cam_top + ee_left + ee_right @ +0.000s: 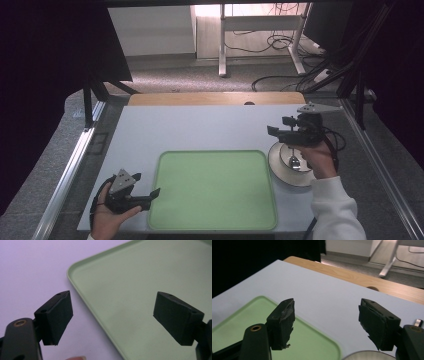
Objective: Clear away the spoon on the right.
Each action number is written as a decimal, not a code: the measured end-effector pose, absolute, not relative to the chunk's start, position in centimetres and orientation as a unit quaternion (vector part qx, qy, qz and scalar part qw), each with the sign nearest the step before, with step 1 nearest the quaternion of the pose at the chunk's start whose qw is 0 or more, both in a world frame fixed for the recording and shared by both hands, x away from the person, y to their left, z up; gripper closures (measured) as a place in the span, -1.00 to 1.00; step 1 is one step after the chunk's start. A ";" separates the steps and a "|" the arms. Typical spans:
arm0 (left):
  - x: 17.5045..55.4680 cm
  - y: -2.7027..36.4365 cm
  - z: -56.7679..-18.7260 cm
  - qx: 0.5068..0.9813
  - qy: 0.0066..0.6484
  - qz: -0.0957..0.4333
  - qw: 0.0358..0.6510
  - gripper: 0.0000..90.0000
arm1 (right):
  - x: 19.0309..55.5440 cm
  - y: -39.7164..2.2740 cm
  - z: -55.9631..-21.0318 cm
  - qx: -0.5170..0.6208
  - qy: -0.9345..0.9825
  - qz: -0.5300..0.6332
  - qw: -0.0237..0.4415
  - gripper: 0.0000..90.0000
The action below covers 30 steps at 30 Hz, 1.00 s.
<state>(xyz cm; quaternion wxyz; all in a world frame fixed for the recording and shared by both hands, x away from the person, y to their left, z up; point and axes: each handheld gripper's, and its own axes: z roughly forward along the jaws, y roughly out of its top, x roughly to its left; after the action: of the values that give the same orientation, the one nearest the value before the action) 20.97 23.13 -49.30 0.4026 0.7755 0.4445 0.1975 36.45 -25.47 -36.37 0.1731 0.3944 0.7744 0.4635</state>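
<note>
A light green tray (214,190) lies flat in the middle of the white table top, with nothing on it. My left gripper (153,194) rests at the tray's front left corner, open, its jaws straddling the tray's rim (82,292). My right gripper (272,131) is held above the table at the right, open, pointing left over the tray's far right corner (329,345). Under the right hand sits a white bowl (282,167) holding a metal spoon (294,161). The bowl's rim (364,355) shows at the bottom of the right gripper view.
The white table top (200,127) ends at a wooden strip (215,98) along its far edge. Metal rails (65,180) flank the table on both sides. Beyond it stand desk legs (222,45) and loose cables (280,80) on the floor.
</note>
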 end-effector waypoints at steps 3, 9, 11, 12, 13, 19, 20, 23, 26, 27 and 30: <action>21.0 23.2 -49.3 0.775 0.445 0.198 0.402 -0.65 | 36.9 -26.4 -36.5 0.404 0.770 0.461 0.177 -0.34; 21.2 23.2 -49.6 0.778 0.445 0.197 0.398 -0.65 | 38.5 -28.2 -37.7 0.435 0.763 0.443 0.183 -0.32; 21.2 23.2 -49.6 0.778 0.445 0.197 0.398 -0.65 | 39.2 -28.8 -38.2 0.445 0.760 0.437 0.181 -0.31; 21.2 23.2 -49.6 0.777 0.446 0.197 0.398 -0.65 | 39.5 -29.0 -38.5 0.450 0.759 0.434 0.182 -0.31; 21.2 23.2 -49.6 0.777 0.446 0.197 0.398 -0.65 | 39.8 -29.3 -38.8 0.454 0.760 0.428 0.182 -0.30; 21.1 23.2 -49.6 0.777 0.446 0.199 0.397 -0.65 | 41.0 -30.2 -39.9 0.472 0.757 0.413 0.183 -0.26; 21.1 23.2 -49.6 0.777 0.447 0.199 0.397 -0.65 | 41.5 -30.5 -40.4 0.479 0.756 0.409 0.180 -0.24; 21.1 23.2 -49.6 0.777 0.447 0.199 0.397 -0.65 | 42.1 -30.9 -41.1 0.487 0.754 0.404 0.176 -0.22; 21.0 23.3 -49.5 0.777 0.447 0.200 0.397 -0.65 | 42.5 -31.1 -41.4 0.491 0.753 0.403 0.172 -0.20; 21.0 23.3 -49.6 0.776 0.448 0.200 0.396 -0.65 | 42.7 -31.2 -41.7 0.492 0.754 0.401 0.169 -0.18; 21.0 23.3 -49.6 0.776 0.448 0.199 0.396 -0.65 | 43.1 -31.2 -42.1 0.495 0.754 0.399 0.167 -0.15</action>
<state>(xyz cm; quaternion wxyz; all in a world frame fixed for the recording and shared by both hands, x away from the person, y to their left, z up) 21.03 23.33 -49.59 0.3961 0.7762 0.4481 0.1994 43.07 -31.23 -42.10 0.1673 0.4950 0.7536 0.3988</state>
